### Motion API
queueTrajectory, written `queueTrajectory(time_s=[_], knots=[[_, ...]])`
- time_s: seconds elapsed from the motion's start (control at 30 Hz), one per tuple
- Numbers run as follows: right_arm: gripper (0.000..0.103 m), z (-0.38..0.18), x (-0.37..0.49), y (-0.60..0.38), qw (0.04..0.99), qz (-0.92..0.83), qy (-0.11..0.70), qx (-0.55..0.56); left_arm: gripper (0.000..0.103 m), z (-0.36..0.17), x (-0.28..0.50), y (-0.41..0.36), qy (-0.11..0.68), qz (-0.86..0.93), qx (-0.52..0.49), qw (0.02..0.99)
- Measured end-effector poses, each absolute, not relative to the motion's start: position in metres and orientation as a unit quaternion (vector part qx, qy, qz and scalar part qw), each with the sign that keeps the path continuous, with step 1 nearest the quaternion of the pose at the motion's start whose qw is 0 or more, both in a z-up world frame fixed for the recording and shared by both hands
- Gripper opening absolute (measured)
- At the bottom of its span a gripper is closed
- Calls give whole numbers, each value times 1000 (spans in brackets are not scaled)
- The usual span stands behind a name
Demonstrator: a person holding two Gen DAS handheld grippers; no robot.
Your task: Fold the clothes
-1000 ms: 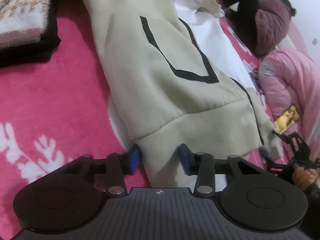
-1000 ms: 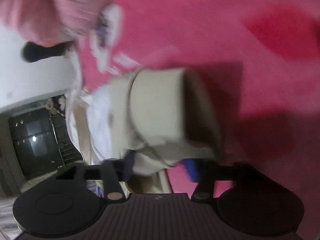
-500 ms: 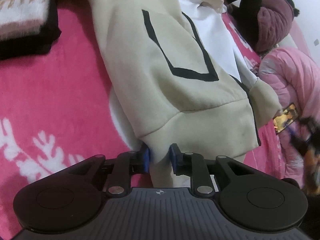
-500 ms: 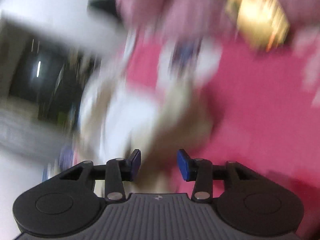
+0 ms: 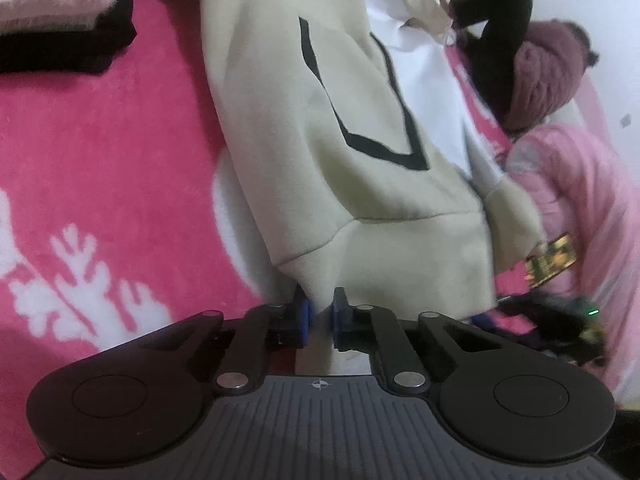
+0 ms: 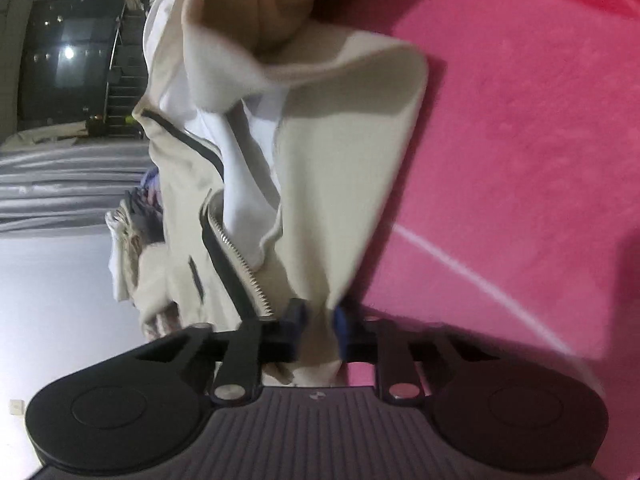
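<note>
Gripping the beige hoodie (image 5: pixel 332 152) hem, left claw (image 5: pixel 319 312) and right claw (image 6: pixel 320 316) just clamped on fabric; next likely lift and fold evenly.

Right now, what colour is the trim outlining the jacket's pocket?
Black, on the cream jacket; clearest in the left wrist view.

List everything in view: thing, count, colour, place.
hoodie: one, beige with black lines and a zip, white lining, on the blanket
blanket: one, pink with white pattern, under everything
folded clothes: one stack, white, pink and black, far left
padded jacket: one, pink, right edge
lying person: one, dark top, far right
left gripper: black, blue pads, just closed on the hoodie hem
right gripper: black, blue pads, just closed on the hoodie's zip edge
</note>
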State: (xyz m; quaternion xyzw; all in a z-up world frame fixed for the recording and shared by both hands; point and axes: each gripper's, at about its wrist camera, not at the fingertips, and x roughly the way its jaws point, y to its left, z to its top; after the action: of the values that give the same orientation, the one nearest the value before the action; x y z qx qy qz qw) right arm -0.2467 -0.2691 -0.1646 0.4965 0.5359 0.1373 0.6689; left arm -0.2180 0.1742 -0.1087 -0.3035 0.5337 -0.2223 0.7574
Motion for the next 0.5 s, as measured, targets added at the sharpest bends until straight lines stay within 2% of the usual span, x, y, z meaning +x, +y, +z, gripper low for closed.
queueTrajectory(time_s=[0.1, 0.17, 0.2, 0.3, 0.4, 0.5], knots=[[9, -136, -246, -266, 697, 157, 511, 478, 7, -88, -217, 190, 525, -250, -332, 743], [7, -119, -249, -271, 704, 167, 509, 467, 7, -68, -217, 203, 522, -267, -339, 735], [3, -113, -250, -273, 700, 172, 511, 468, 7, -58, -217, 209, 521, -276, -343, 732], [3, -100, -258, -285, 688, 185, 524, 466, 7, -35, -218, 226, 534, -278, -336, 724], [3, -110, -261, -289, 683, 166, 553, 448, 7, -40, -222, 227, 562, -257, -305, 724], [3, -129, -259, -283, 693, 135, 586, 397, 7, -70, -224, 215, 599, -218, -246, 730]])
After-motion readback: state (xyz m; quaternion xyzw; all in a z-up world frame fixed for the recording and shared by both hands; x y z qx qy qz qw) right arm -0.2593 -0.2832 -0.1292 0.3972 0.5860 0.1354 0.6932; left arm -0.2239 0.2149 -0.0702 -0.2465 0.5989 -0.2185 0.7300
